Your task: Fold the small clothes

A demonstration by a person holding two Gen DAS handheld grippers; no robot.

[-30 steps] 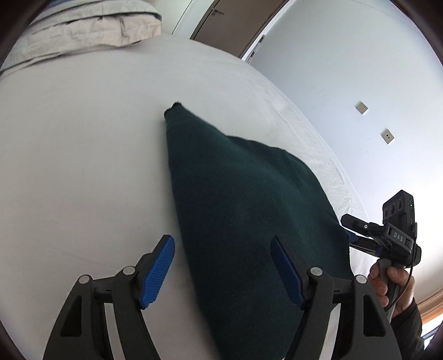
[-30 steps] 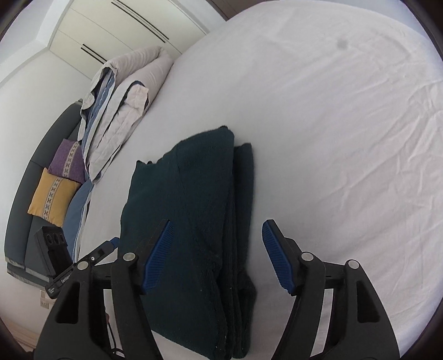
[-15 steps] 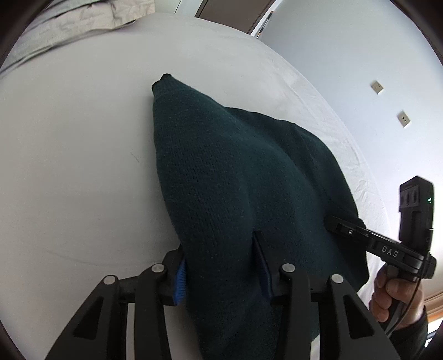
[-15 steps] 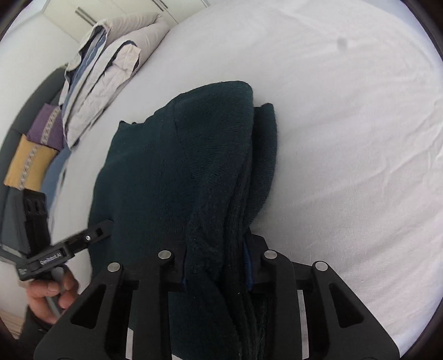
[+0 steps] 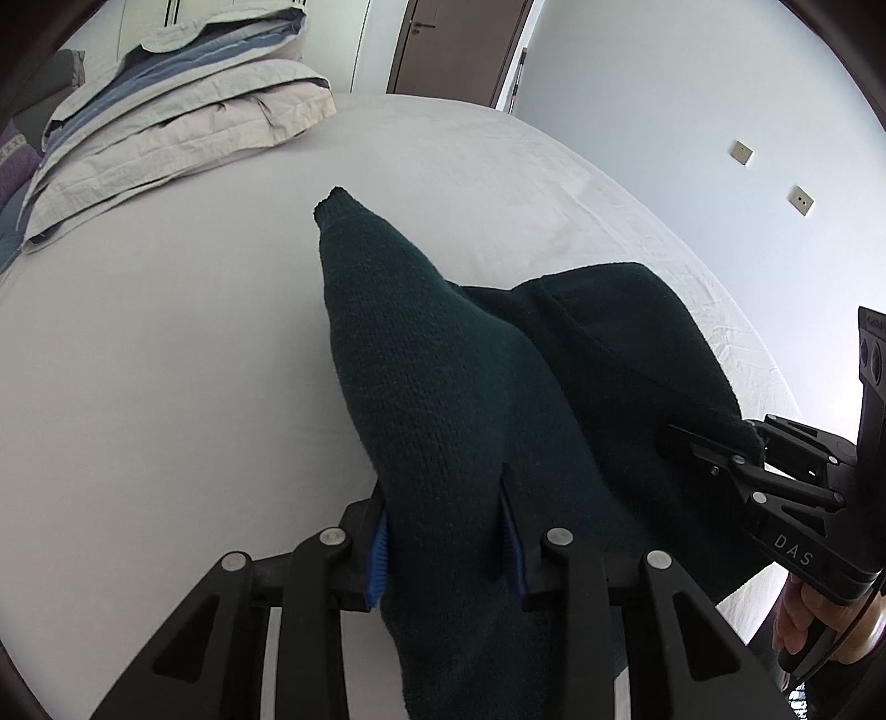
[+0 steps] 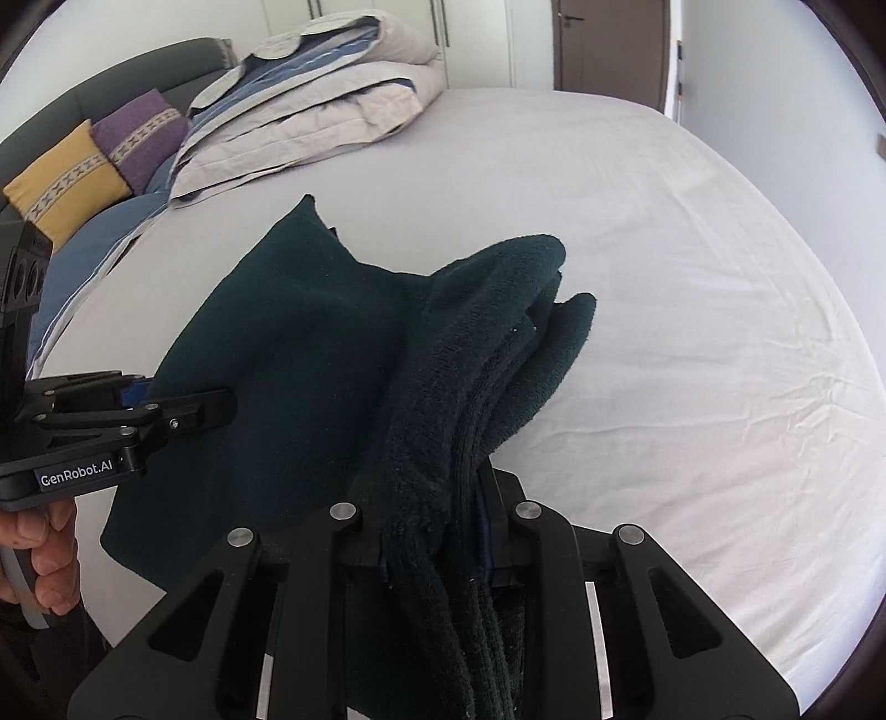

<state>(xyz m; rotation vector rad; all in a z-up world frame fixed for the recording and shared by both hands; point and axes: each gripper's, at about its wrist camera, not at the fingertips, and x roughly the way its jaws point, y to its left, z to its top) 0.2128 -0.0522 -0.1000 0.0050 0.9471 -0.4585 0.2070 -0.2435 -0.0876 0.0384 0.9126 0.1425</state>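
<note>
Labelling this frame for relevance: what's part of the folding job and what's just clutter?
Job:
- dark green knit garment
- left claw, shut on it
- right claw, shut on it
- white bed sheet

Clutter:
- folded duvet
- yellow cushion
- purple cushion
- door

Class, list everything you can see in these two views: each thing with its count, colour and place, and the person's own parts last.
Sweater: one, dark green, lifted at the near edge of the bed.
Bed: one, white sheet, under everything.
Duvet: one, beige and blue, folded at the far end.
Cushions: two, yellow and purple, far left.
Door: one, brown, beyond the bed.
Wall plates: two, beige, wall.
Left gripper: black, blue pads, shut on sweater.
Right gripper: black, shut on sweater.
</note>
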